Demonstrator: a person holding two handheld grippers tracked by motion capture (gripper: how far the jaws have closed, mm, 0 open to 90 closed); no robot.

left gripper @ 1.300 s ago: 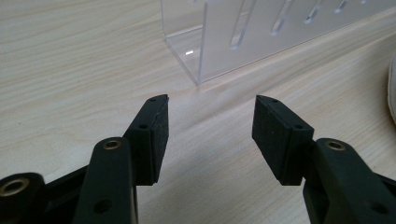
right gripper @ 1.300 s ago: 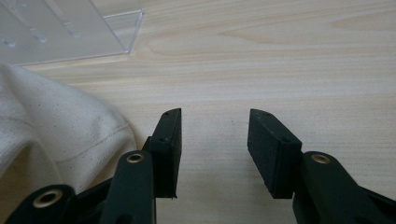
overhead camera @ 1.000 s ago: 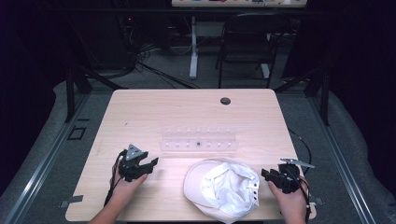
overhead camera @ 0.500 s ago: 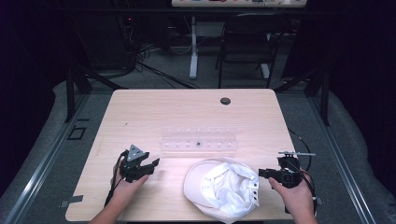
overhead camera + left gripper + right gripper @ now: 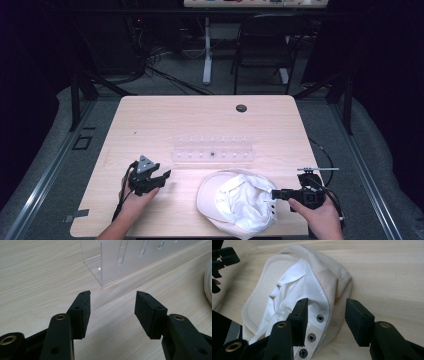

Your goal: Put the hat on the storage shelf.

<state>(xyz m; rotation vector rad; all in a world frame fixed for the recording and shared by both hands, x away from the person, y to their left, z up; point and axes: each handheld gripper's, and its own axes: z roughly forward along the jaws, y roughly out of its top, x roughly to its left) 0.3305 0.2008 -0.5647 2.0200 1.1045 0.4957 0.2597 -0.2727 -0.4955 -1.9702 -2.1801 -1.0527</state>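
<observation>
High view: cap [image 5: 240, 200] (near table edge [image 5: 200, 235])

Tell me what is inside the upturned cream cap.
Inside the cream cloth cap lies a crumpled white fabric lining, with black snap studs on its back strap. Whatever sits beneath the lining folds is covered.
</observation>
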